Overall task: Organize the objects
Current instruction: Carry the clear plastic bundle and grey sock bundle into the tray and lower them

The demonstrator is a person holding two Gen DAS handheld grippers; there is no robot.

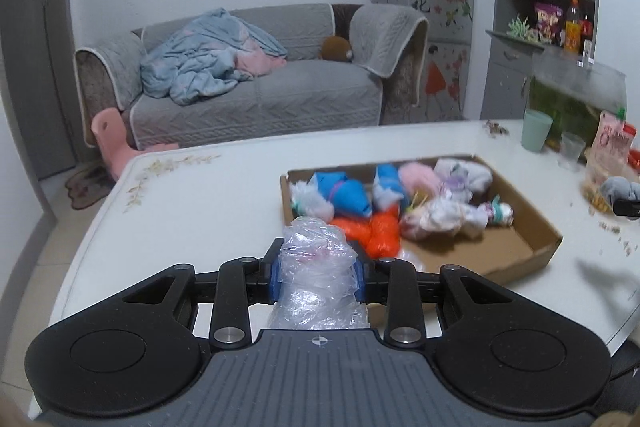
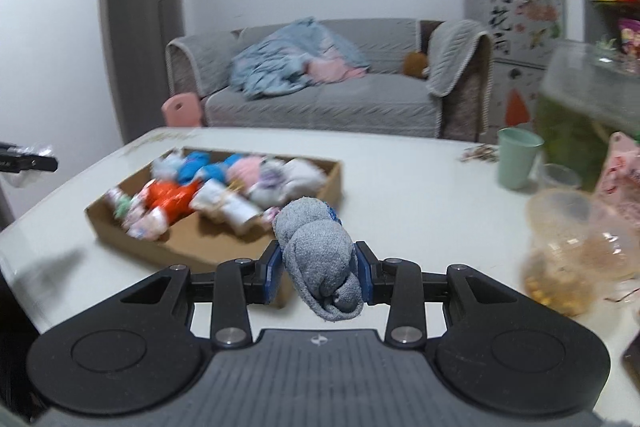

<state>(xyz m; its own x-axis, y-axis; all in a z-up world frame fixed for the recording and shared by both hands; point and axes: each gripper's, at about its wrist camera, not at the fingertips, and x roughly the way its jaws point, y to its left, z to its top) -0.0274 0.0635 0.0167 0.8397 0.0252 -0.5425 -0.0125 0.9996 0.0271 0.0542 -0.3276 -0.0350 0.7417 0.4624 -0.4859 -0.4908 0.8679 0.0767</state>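
1. Holding a crumpled clear plastic bag (image 1: 318, 277), the left gripper (image 1: 319, 273) had its jaws pressed against both sides of the bag, above the near part of the white table (image 1: 208, 187).
2. Just beyond the bag, a shallow cardboard box (image 1: 480, 259) lay on the table. It was full of small rolled bundles: blue ones (image 1: 346, 195) at the back, orange ones (image 1: 372, 233) at the near edge, and pink and white ones to the right. The right part of the box floor was bare.
3. To the right of the box, a green cup (image 1: 536, 131) stood near the far edge of the table, with a small clear cup (image 1: 571, 150) just beside it.
4. The right gripper (image 2: 320, 273) had its jaws closed around a rolled grey sock (image 2: 320, 259), which was lifted above the table, near the front right corner of the box (image 2: 192, 247).
5. In the right wrist view the green cup (image 2: 518, 159) was well apart from the box, and a clear plastic container (image 2: 576, 243) with yellowish bits inside stood at the right. This view was blurred, so the small things in the box were hard to tell.
6. Behind the table stood a grey sofa (image 1: 256, 99) with a blue blanket (image 1: 208, 59) on it.
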